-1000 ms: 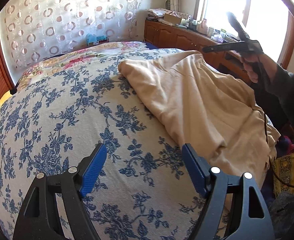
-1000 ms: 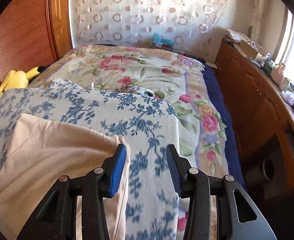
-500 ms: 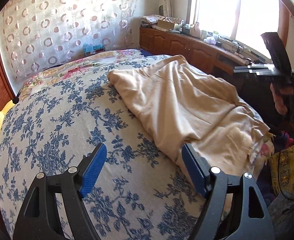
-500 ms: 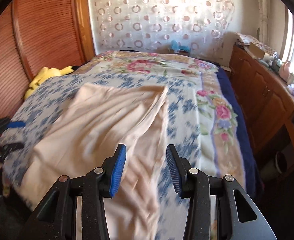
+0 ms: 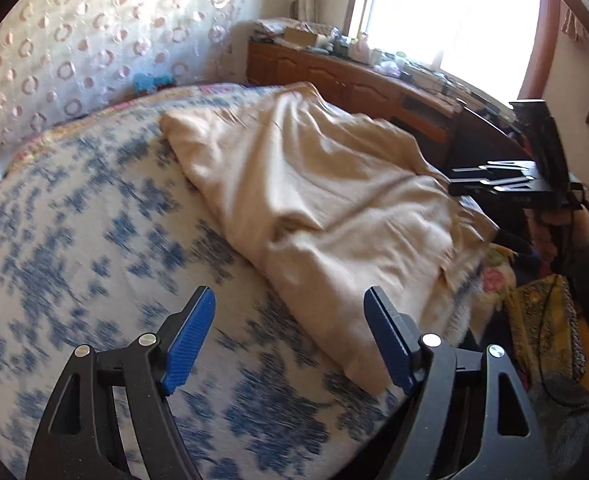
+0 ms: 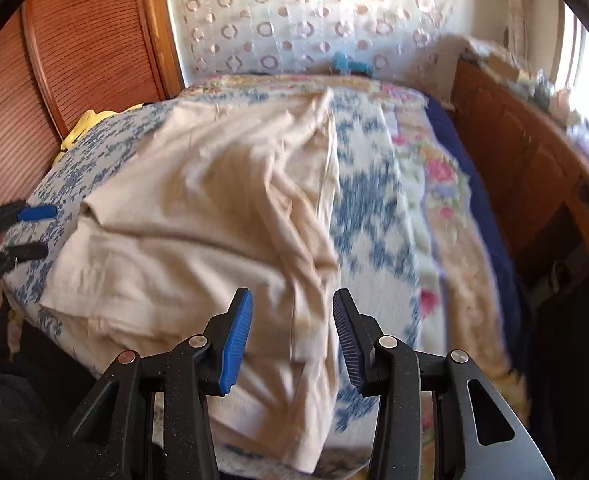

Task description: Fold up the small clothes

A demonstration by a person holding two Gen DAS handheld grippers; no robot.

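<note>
Both tongs stand open and carry nothing. From its own camera, the left tongs hover wide apart above the blue-and-white floral bedspread, beside the near left edge of the rumpled beige cotton garment and not touching it. The right tongs are parted more narrowly and hang over that garment's near right portion, where a loose fold trails toward the foot of the bed; whether a pad grazes the cloth cannot be told.

The beige garment lies crumpled across the middle of the bedspread, one long seam running up its right side, its near hem spilling over the bed edge. Beyond the garment, toward the head of the bed, a pink-flowered quilt shows, with a brown wooden cabinet off the garment's right side under the window and a yellow soft toy off its far left corner.

No fold looks made yet; the cloth wants spreading first. The risks, as I judge them: closing on a wrinkle instead of a true corner would pinch several layers and drag the whole bundle; a grab at the overhanging hem could pull the garment off the bed; a pad could also catch the bedspread along with the cloth.
</note>
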